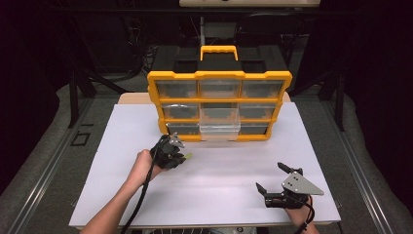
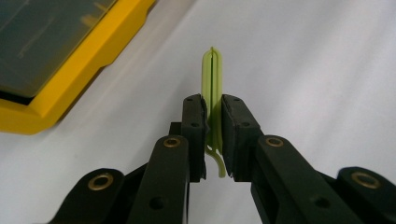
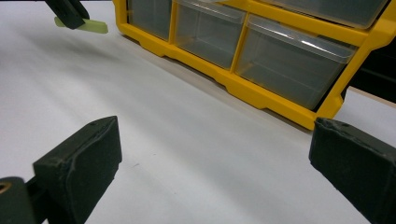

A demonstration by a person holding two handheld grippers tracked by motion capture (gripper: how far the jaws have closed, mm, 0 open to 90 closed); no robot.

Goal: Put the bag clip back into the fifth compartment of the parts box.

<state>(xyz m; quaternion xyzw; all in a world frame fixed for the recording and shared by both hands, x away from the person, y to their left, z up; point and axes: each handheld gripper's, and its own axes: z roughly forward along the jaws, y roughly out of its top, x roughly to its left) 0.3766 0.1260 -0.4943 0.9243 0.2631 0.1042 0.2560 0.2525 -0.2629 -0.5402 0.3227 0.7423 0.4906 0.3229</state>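
The left gripper (image 2: 213, 135) pinches a green clip (image 2: 212, 79), likely for the pulled-out drawer (image 1: 219, 128) at twelve o'clock, while the right gripper (image 1: 272, 183) waits wide open.

I can't read any words or numbers on the yellow drawer box (image 1: 219, 78), maybe it's too blurry.

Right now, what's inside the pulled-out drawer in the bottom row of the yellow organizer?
The pulled-out drawer, bottom middle of the yellow organizer, looks empty through its clear walls. Its rear part sits inside the frame, so that stretch cannot be checked.
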